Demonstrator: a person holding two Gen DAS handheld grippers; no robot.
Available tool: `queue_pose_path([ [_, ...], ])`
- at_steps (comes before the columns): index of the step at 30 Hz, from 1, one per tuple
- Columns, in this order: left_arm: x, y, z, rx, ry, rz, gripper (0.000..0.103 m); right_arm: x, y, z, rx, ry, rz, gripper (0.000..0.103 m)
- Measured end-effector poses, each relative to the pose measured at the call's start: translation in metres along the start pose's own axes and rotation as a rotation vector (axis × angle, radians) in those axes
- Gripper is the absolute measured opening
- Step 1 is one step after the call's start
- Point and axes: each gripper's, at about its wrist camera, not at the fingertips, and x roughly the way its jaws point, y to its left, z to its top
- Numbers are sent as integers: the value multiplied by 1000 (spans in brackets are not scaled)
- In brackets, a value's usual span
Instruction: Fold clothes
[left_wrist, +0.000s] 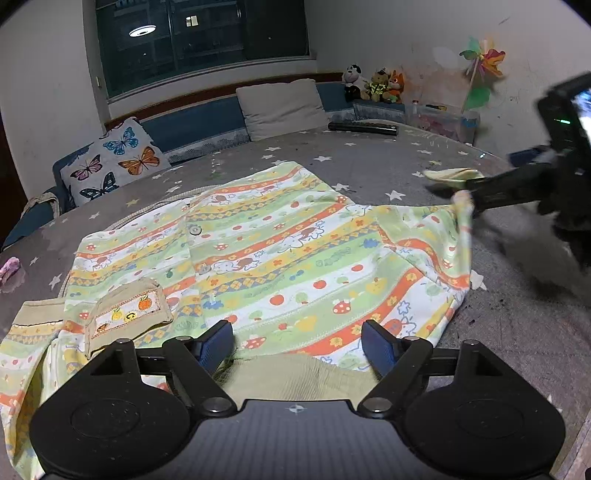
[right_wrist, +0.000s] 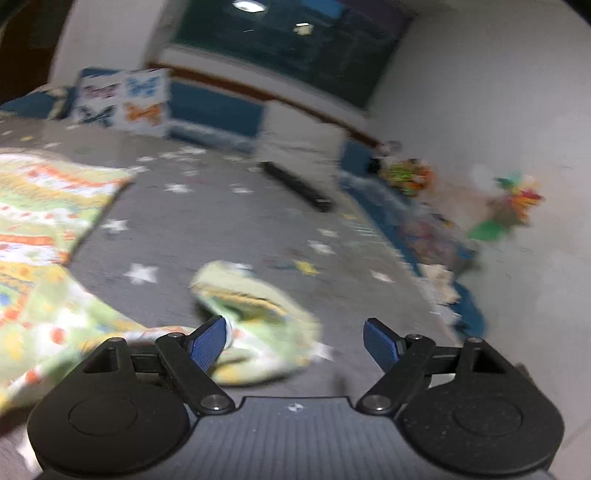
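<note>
A child's striped shirt (left_wrist: 266, 258) with a green, orange and yellow cartoon print lies spread on the grey star-patterned table cover (left_wrist: 369, 162). My left gripper (left_wrist: 299, 345) is open just above the beige ribbed collar (left_wrist: 291, 376) at the near edge. A beige pocket (left_wrist: 129, 314) lies left of it. My right gripper (right_wrist: 295, 343) is open, with the shirt's sleeve cuff (right_wrist: 255, 314) lying between and ahead of its fingers. In the left wrist view the right gripper (left_wrist: 476, 190) is at the sleeve end (left_wrist: 450, 175) on the far right. The right wrist view is motion-blurred.
A black remote (left_wrist: 364, 128) lies at the table's far edge. Behind it are a butterfly cushion (left_wrist: 114, 162), a grey cushion (left_wrist: 280, 107), plush toys (left_wrist: 373, 85), a clear box (left_wrist: 443, 123) and a pinwheel (left_wrist: 482, 62). A pink item (left_wrist: 9, 267) lies at the left edge.
</note>
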Motion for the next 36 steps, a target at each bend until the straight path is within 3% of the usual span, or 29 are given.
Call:
queue_pose_path([
  [5,0,0,-2,0,-8,-4,83,-4,-31,-25,99,77,-106,81],
  [12,0,-2,-3,-4,-12,-1,85,-24,-43,-4,215,-14,57,78],
  [16,0,-3,-2,-6,-10,2,85,-9,-27,19,228,-5,222,59],
  [22,1,-1,-2,-7,-11,-3,85,35,-4,41,232,82,318,39],
  [27,1,-1,-3,-10,-15,-10,87,60,6,48,218,128,305,37],
  [31,1,-2,-4,-10,-19,-14,89,63,12,50,212,120,316,8],
  [36,1,-2,-4,-8,-22,-17,89,58,2,49,270,95,344,2],
])
